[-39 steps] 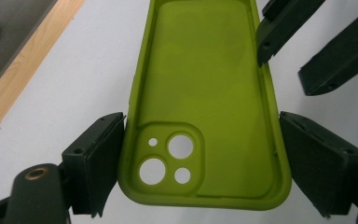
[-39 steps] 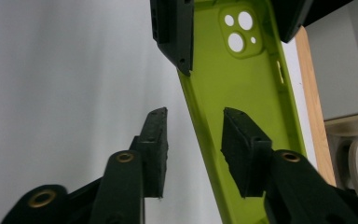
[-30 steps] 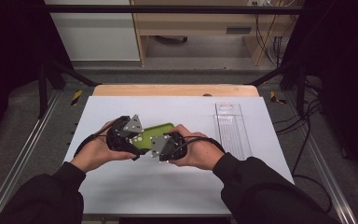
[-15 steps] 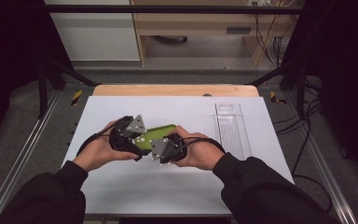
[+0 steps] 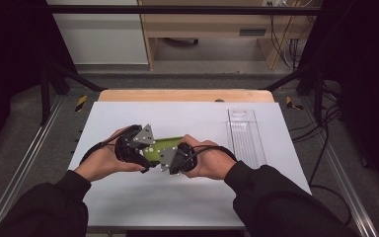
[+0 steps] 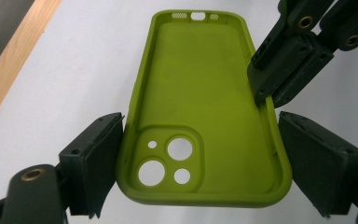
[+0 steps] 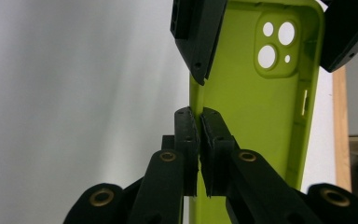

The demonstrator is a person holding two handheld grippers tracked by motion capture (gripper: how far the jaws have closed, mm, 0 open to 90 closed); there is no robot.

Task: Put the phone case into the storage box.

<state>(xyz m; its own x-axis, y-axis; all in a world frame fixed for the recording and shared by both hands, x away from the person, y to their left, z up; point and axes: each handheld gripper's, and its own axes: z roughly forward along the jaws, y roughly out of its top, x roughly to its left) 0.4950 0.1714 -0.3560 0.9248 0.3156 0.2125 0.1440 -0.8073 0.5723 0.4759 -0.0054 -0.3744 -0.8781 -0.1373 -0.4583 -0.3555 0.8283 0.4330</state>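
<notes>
Light, flexible green phone case [image 6: 200, 102] at counter [image 5: 128, 197] centre: left tool [image 6: 200, 158] clamps its camera end, right tool [image 7: 199, 135] pinches one thin side wall.

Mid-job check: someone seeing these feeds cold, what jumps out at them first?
The lime-green phone case, open side up, held above the middle of the white table. The left gripper grips it across its width at the camera-cutout end; the right gripper, whose jaws have just been closing, pinches one long side wall. A clear plastic tray lies to the right.
</notes>
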